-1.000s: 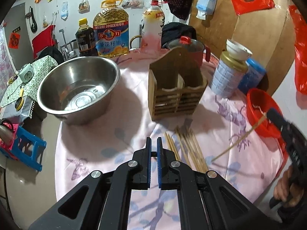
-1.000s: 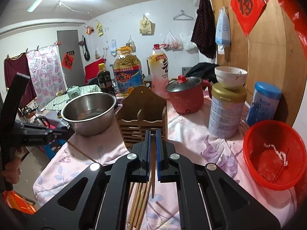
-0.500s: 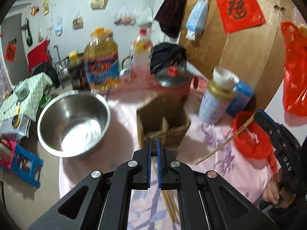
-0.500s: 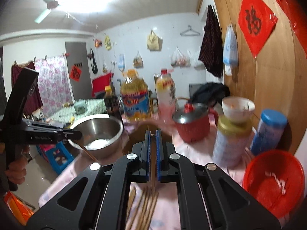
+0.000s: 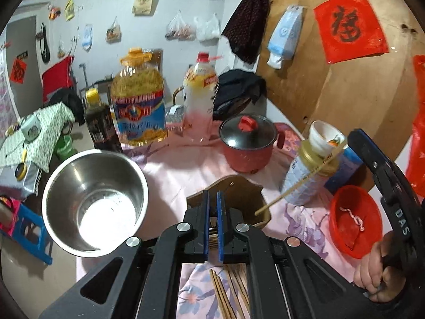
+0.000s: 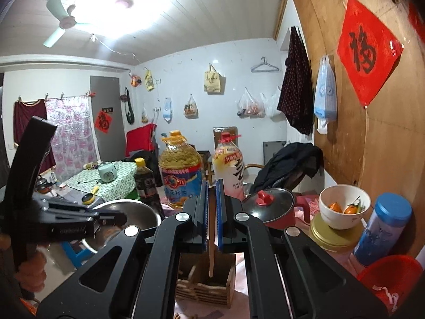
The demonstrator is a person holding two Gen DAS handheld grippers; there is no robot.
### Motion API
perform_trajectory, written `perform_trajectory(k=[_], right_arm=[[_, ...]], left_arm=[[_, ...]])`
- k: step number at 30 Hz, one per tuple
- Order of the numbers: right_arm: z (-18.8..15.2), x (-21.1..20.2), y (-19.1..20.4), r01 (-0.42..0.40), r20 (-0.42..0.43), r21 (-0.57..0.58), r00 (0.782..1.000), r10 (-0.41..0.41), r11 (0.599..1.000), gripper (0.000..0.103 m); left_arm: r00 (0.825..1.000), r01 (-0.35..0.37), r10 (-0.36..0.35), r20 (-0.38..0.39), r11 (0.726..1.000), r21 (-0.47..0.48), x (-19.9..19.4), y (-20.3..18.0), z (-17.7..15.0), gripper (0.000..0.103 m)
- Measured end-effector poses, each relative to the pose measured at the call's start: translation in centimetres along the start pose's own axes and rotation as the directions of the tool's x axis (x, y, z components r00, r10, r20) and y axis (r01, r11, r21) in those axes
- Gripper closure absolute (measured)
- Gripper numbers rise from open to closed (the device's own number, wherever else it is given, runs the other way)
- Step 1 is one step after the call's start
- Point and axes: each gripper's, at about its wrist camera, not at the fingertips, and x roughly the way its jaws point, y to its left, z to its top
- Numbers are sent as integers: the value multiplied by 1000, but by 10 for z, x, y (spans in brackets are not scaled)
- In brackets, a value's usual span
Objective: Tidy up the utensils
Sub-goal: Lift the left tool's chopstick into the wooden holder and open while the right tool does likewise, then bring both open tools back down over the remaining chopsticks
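— Since a second ago the right gripper [image 6: 211, 214] has carried the single thin wooden chopstick [image 6: 211, 244] up from the tabletop and over the slatted brown wooden utensil holder [image 6: 206, 281]. Where is its tip?

— Its lower end hangs just above the holder's right-hand compartment in the right wrist view; whether it touches the wood cannot be told. The blue-padded fingers [image 6: 204, 207] are pinching the chopstick near its upper end, and it hangs nearly upright between them. In the left wrist view the same chopstick [image 5: 297, 183] slants down from the right gripper [image 5: 353, 138] toward the holder [image 5: 239, 194].

— And the left gripper [image 5: 211, 226]?

— It hovers in front of the holder, raised higher than before, so the holder now sits partly behind its fingers [image 5: 205, 220]. They are pressed nearly together with only a narrow slit between them, holding nothing.

— What else lies about?

— A loose bundle of wooden chopsticks [image 5: 231, 292] lies on the pink floral tabletop [image 5: 172, 175], just below the left gripper. A round stainless steel bowl [image 5: 93, 202] stands left of the holder, a red pot with a glass lid [image 5: 248, 143] behind it, and a red plastic basket [image 5: 354, 220] to the right, near the person's right hand [image 5: 377, 273].
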Motion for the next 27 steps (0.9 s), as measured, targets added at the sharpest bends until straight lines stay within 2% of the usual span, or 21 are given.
perform_trajectory(k=[2, 4, 6, 7, 11, 14, 23, 27], right_arm=[[-14, 20, -1, 8, -56, 2, 998, -7, 1000, 96], [-24, 32, -3, 14, -121, 20, 993, -11, 1000, 92], [-24, 26, -6, -4, -108, 50, 994, 9, 999, 91], [-22, 18, -7, -8, -88, 56, 996, 13, 998, 91], [-23, -2, -5, -6, -61, 51, 998, 9, 999, 83], [-36, -10, -5, 12, -86, 67, 996, -6, 998, 83], [-72, -34, -7, 59, -171, 121, 985, -37, 991, 81], [-77, -44, -2, 64, -182, 122, 982, -41, 990, 76]], left_arm=[[1000, -8, 8, -22, 1000, -13, 14, 4, -4, 97], [999, -22, 20, -44, 999, -46, 21, 9, -7, 91], [999, -20, 18, -42, 998, -66, 17, 15, -11, 63], [999, -38, 37, -21, 997, -72, 11, 18, -12, 60], [997, -71, 72, 0, 995, -76, -1, 25, -17, 55], [996, -85, 84, -12, 991, -106, -1, 32, -28, 52], [992, -105, 89, -90, 977, -185, 5, 54, -80, 50], [988, -131, 113, -101, 972, -196, 3, 60, -97, 45]])
